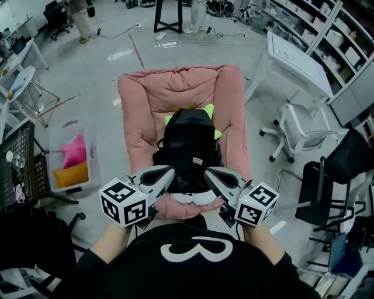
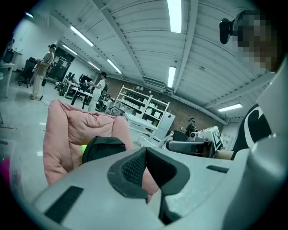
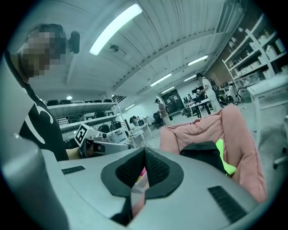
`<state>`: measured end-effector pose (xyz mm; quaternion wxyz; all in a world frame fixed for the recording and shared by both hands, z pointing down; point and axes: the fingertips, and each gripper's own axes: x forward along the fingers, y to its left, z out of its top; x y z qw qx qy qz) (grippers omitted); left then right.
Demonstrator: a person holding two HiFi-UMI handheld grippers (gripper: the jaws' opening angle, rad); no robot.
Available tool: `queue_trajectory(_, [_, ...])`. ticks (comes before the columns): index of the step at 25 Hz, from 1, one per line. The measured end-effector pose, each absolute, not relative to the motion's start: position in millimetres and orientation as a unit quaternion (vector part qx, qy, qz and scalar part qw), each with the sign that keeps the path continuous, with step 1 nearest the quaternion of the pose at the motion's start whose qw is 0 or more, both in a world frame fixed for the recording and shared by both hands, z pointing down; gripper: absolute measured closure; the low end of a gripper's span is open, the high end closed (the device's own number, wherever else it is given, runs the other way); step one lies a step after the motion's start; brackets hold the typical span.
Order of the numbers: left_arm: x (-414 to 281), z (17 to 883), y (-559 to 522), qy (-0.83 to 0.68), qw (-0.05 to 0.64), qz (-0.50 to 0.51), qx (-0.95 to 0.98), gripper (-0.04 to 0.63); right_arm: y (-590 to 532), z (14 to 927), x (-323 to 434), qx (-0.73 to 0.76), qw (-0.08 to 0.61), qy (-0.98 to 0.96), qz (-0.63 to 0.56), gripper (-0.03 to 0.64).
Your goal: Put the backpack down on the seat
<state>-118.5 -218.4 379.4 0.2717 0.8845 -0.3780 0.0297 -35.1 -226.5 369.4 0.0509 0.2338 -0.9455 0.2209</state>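
A black backpack [image 1: 190, 149] with neon green trim lies on the pink padded seat [image 1: 137, 105], its white-bottomed end toward me. My left gripper [image 1: 168, 171] is at the backpack's near left side and my right gripper [image 1: 209, 171] at its near right side. Both are shut with nothing between the jaws. In the left gripper view the jaws [image 2: 145, 152] meet, and the backpack [image 2: 103, 147] and seat [image 2: 63, 134] lie beyond them. The right gripper view shows its jaws [image 3: 144, 153] closed too, with the backpack [image 3: 204, 152] and seat [image 3: 240, 134] ahead.
A clear bin [image 1: 73, 157] with pink and orange items stands left of the seat. A black crate [image 1: 17, 166] is at the far left. A white office chair [image 1: 298, 131], a white table [image 1: 295, 58] and a black chair [image 1: 333, 175] stand on the right. People [image 1: 79, 17] stand at the back.
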Motion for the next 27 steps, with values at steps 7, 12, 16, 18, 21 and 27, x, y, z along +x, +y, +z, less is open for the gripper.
queue_trajectory(7, [-122, 356, -185, -0.363, 0.228, 0.033, 0.903, 0.588, -189, 347, -42, 0.246, 0.037, -0.95, 0.189, 0.612])
queue_trajectory(12, [-127, 352, -169, -0.351, 0.223, 0.038, 0.909, 0.588, -174, 349, -45, 0.259, 0.054, -0.948, 0.176, 0.612])
queue_trajectory(16, [-129, 348, -157, -0.342, 0.21, 0.042, 0.915, 0.588, -164, 352, -50, 0.258, 0.052, -0.946, 0.189, 0.612])
queue_trajectory(18, [-132, 346, -152, -0.341, 0.206, 0.043, 0.916, 0.588, -158, 355, -52, 0.256, 0.053, -0.945, 0.196, 0.612])
queue_trajectory(21, [-136, 347, -146, -0.343, 0.204, 0.044, 0.916, 0.588, -151, 358, -56, 0.252, 0.054, -0.945, 0.2, 0.613])
queue_trajectory(27, [-144, 354, -140, -0.349, 0.202, 0.048, 0.914, 0.588, -148, 365, -65, 0.247, 0.055, -0.946, 0.205, 0.612])
